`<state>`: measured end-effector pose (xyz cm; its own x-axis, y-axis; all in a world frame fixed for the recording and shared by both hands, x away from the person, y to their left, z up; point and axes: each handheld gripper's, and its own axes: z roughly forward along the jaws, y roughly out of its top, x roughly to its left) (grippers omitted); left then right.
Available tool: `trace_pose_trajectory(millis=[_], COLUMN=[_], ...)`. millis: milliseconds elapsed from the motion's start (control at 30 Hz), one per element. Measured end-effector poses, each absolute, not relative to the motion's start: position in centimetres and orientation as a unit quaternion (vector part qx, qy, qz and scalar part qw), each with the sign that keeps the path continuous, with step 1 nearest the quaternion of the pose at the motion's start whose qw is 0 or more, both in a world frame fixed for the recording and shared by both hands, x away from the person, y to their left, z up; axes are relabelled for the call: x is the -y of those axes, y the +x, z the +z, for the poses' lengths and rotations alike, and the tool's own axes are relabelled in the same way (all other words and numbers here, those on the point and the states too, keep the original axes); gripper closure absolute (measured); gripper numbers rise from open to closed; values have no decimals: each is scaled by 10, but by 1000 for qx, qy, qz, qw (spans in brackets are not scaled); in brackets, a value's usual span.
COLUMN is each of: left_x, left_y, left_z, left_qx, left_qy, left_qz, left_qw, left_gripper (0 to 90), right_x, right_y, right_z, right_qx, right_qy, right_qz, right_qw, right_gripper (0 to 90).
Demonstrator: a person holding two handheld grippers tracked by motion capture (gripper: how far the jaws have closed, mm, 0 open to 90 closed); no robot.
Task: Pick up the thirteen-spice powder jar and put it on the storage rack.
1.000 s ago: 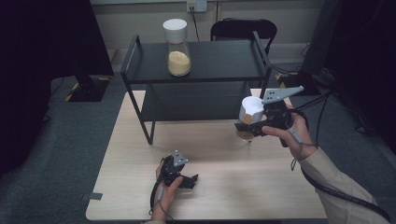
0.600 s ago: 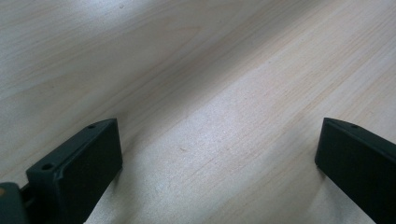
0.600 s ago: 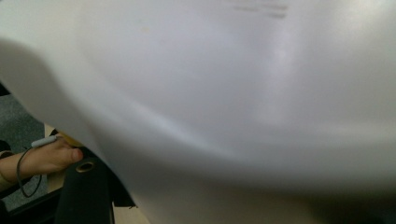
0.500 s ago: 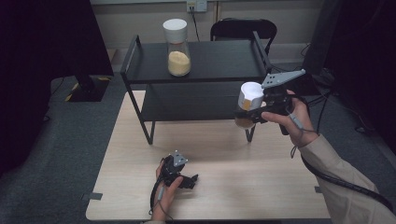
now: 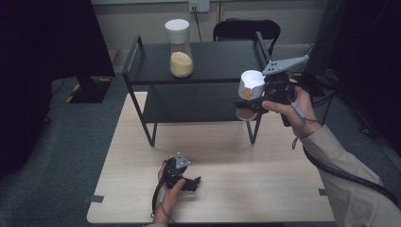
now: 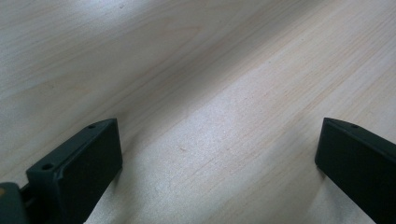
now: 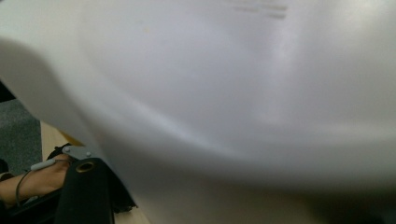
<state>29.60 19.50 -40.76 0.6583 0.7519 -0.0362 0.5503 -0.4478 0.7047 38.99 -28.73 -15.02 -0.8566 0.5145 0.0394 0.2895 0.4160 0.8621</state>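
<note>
Care was called for in keeping the jar upright and lifting it clear of the rack's top edge before setting it beside the other jar. Right gripper was clamped on that white-lidded jar, just in front of the rack's right end. Left gripper rested on the table, jaws spread wide and empty.

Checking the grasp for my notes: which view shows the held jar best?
The high view: the held jar shows whole, white lid up, yellow filling below, clamped in the right gripper beside the shelf. The right gripper view gives a blurred white close-up. The left gripper view faces the table.
</note>
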Motion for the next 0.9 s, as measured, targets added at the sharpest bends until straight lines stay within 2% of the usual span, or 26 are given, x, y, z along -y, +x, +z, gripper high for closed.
trace_pose_trajectory(millis=[900], left_x=[-195], left_y=[296], left_z=[-408], left_qx=[-388], left_qy=[839], left_qz=[143], left_qw=[354], left_gripper=[0], right_x=[248], right_y=[401], right_z=[-99], right_qx=[-830], right_qy=[238], right_qz=[486], right_qw=[135], right_gripper=[302])
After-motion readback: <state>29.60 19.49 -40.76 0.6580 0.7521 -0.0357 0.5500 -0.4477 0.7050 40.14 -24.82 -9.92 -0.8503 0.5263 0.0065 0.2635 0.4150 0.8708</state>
